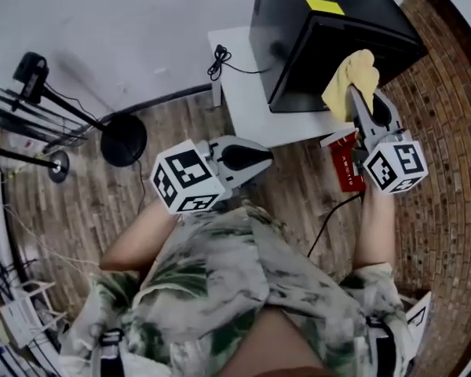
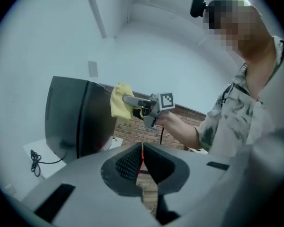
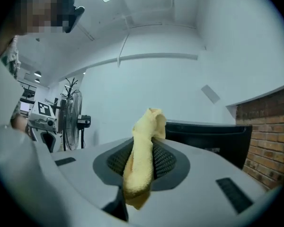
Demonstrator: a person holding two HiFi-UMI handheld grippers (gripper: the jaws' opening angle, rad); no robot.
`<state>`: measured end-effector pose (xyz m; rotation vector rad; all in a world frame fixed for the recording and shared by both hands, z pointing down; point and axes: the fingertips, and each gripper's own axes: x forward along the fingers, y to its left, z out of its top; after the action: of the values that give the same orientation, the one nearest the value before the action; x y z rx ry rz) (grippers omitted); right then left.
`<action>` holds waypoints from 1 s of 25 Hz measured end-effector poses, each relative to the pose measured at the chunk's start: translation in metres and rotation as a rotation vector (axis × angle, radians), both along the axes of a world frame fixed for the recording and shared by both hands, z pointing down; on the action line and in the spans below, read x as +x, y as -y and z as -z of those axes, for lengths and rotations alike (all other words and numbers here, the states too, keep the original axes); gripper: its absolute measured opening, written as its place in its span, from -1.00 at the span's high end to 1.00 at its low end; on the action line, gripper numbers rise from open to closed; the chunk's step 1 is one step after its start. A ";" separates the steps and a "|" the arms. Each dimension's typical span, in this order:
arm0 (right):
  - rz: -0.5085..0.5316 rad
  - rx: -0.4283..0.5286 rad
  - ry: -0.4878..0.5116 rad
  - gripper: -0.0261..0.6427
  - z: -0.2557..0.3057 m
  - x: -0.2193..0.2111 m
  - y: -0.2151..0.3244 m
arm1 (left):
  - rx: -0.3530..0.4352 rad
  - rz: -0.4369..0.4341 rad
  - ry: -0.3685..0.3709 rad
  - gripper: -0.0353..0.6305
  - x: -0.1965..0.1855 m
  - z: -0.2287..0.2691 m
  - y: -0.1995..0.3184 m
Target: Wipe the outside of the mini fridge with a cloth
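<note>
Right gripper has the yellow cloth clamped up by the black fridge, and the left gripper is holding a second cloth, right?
Not quite. The left gripper holds nothing: the left gripper view shows its jaws shut together and empty. The rest stands: the right gripper has the yellow cloth clamped by the black fridge.

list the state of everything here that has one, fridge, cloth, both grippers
mini fridge: upright on the white table, door shut
yellow cloth: bunched, clamped between jaws, up at the fridge's top front edge
right gripper: shut on the yellow cloth
left gripper: jaws together, nothing between them, held away from the fridge
</note>
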<state>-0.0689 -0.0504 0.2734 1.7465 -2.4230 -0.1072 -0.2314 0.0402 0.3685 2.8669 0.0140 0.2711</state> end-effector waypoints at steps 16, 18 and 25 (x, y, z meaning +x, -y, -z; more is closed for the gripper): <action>-0.327 0.094 -0.548 0.63 0.055 -0.113 0.154 | -0.039 -0.137 -0.026 0.81 -0.136 -0.006 0.065; -0.381 0.082 -0.617 0.63 0.049 -0.106 0.165 | -0.057 -0.143 -0.039 0.81 -0.142 -0.006 0.069; -0.509 0.015 -0.801 0.63 0.019 -0.092 0.188 | -0.074 -0.176 -0.049 0.81 -0.152 -0.011 0.074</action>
<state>-0.1609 -0.2386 0.2545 1.7919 -1.3929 -0.6203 -0.3837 -0.0338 0.3799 2.8009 0.2803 0.2293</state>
